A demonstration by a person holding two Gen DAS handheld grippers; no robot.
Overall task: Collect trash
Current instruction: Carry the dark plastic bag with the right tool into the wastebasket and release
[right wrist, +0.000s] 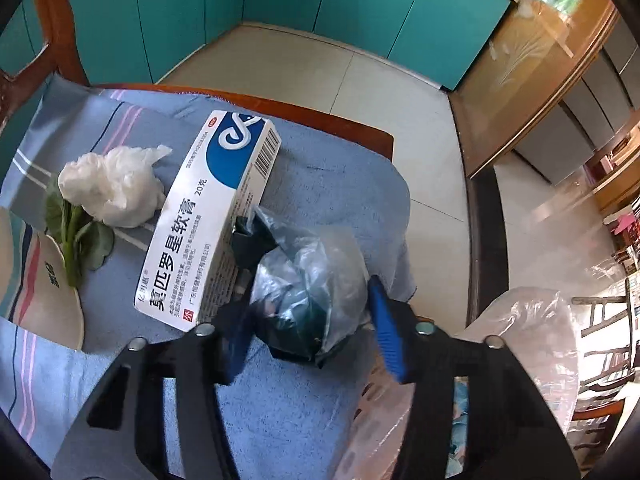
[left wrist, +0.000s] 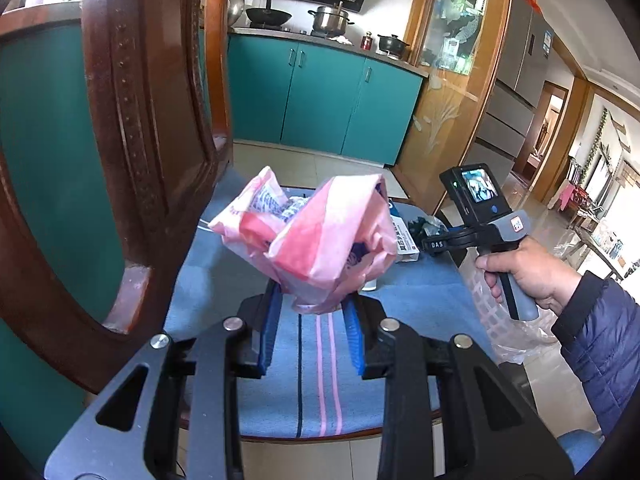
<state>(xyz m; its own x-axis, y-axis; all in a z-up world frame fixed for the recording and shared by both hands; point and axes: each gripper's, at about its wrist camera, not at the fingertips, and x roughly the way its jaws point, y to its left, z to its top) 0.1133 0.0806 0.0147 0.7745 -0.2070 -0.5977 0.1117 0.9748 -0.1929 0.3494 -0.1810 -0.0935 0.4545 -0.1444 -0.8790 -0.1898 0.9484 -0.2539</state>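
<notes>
Trash lies on a chair seat under a blue striped cloth point(right wrist: 304, 168): a crumpled grey-green plastic bag point(right wrist: 308, 280) sits between the right gripper point(right wrist: 310, 332) jaws, which bracket it without clearly pressing, so I judge the clench unfinished. Squeeze squarely on the bag's bulk, clear of the ointment box point(right wrist: 208, 216) touching it at nine o'clock. Its box reads "莫匹罗星软膏" and "20克". Farther toward nine o'clock lie a white tissue wad point(right wrist: 112, 188) and a green leaf point(right wrist: 80, 236). The left gripper point(left wrist: 314, 312) clamps a pink wrapper point(left wrist: 316, 240), lifted above the seat; lettering "DAS" shows on the other tool.
</notes>
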